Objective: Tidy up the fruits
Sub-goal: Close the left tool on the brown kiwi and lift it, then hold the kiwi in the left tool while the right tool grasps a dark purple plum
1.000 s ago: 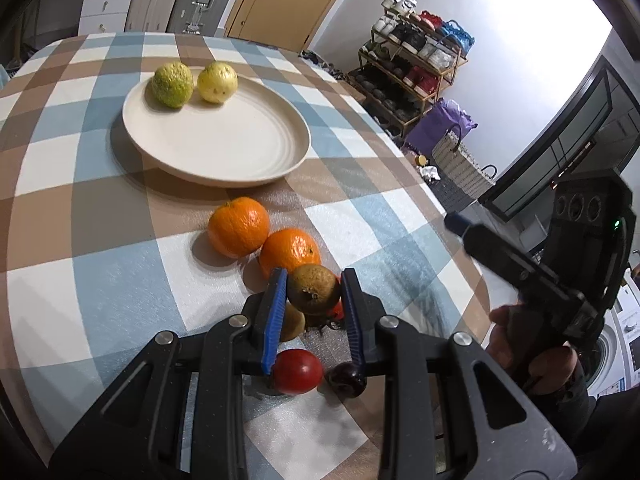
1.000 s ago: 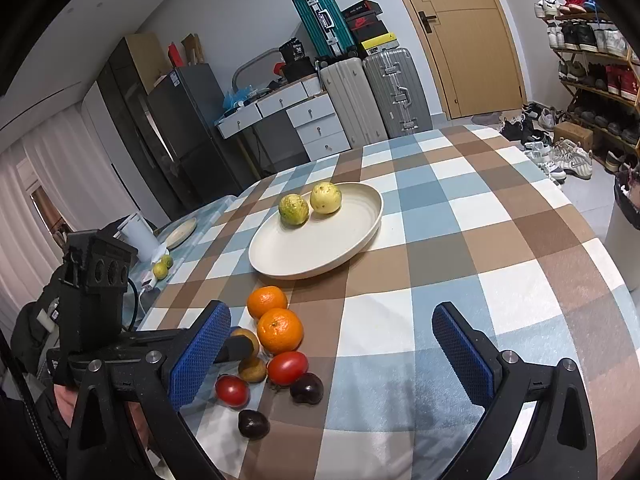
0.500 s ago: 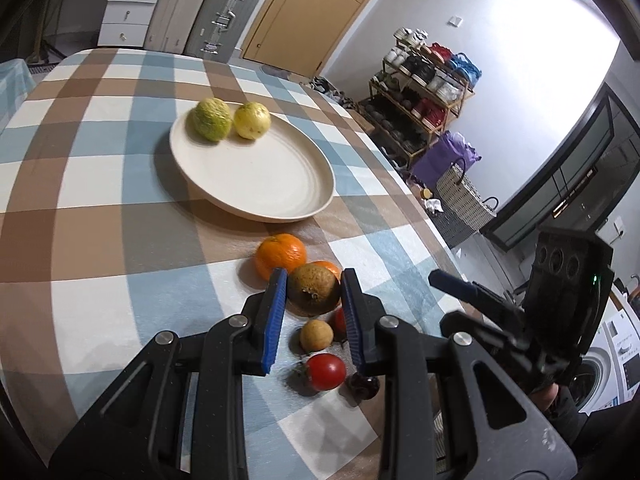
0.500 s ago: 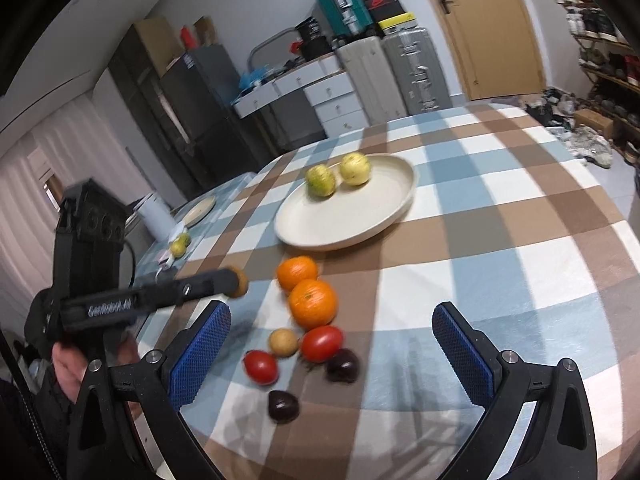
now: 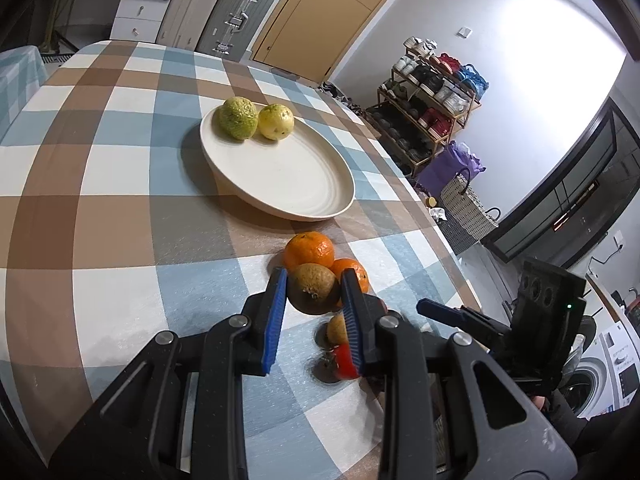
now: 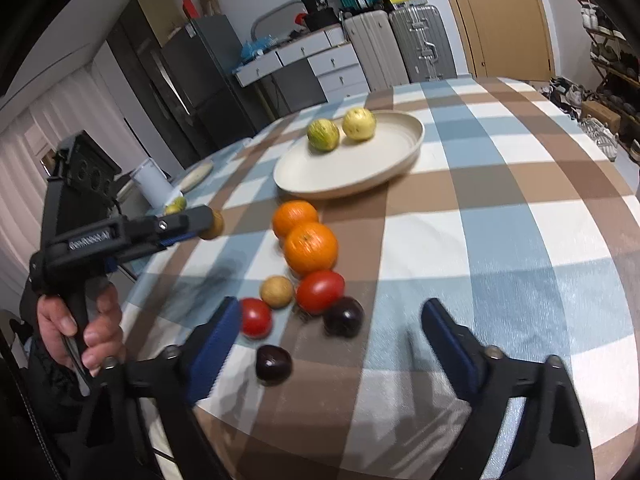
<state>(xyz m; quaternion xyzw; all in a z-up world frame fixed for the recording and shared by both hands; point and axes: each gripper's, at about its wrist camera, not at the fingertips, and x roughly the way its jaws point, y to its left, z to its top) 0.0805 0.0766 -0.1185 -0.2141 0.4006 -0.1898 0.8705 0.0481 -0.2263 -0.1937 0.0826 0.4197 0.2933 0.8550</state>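
My left gripper (image 5: pixel 314 286) is shut on a round brown fruit (image 5: pixel 313 289) and holds it above the checked tablecloth, in front of two oranges (image 5: pixel 309 250). In the right wrist view the same fruit (image 6: pixel 214 224) hangs at the left, clear of the table. My right gripper (image 6: pixel 331 310) hovers low over the loose pile, jaws closing but touching nothing. Between them lie a dark plum (image 6: pixel 344 316) and a red tomato (image 6: pixel 320 290). A second tomato (image 6: pixel 256 317), a small tan fruit (image 6: pixel 277 291) and another plum (image 6: pixel 274 363) lie nearby. The cream plate (image 6: pixel 400 152) carries a green fruit (image 6: pixel 323 135) and a yellow one (image 6: pixel 359 124).
A hand (image 6: pixel 80 320) grips the left tool's handle at the left. The table's rounded edge runs close under the right gripper. A white cup (image 6: pixel 154 186) stands on a side surface beyond the left edge. Bare cloth lies right of the fruit.
The left gripper has lifted the brown fruit off the pile and carried it up and away. The right gripper has come down closer to the fruit, and its jaws have narrowed.
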